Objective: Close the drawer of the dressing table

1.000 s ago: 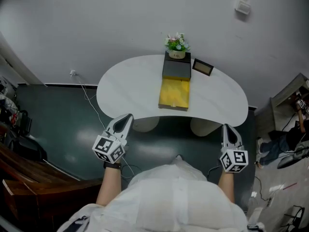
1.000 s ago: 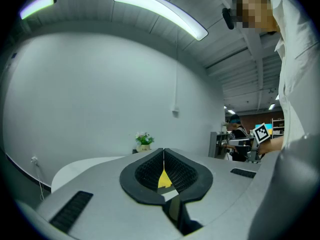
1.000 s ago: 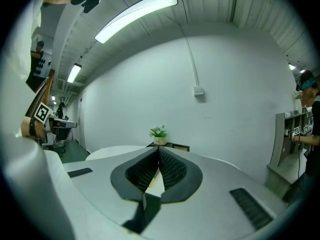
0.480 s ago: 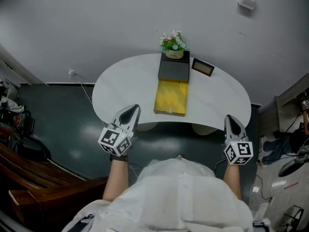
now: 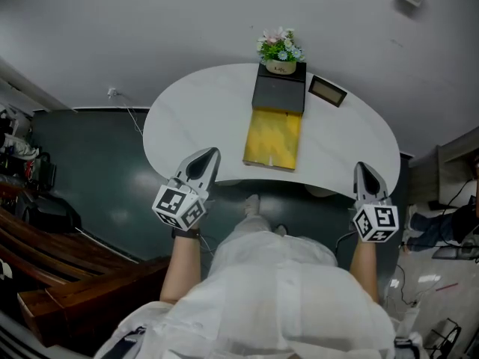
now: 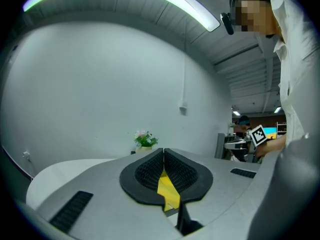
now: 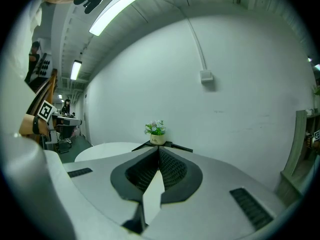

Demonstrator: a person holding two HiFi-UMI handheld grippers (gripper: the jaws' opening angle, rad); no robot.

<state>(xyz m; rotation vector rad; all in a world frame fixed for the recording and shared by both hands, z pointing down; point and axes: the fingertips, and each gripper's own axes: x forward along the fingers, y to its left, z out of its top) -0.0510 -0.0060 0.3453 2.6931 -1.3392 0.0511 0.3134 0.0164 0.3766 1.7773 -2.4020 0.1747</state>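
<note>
**Yellow drawer [image 5: 274, 138] standing pulled out of its black cabinet [image 5: 279, 93] at mid-worktop [image 5: 187, 118], front facing the person.**
The left tool [image 5: 210, 155] and right tool [image 5: 362, 167] are hovering at the worktop's near edge, well apart from the drawer, jaws pressed together and gripping nothing. The drawer is looking light and rigid. A square push on the middle of its front panel is likely suiting it best, since the small cabinet could slide.
</note>
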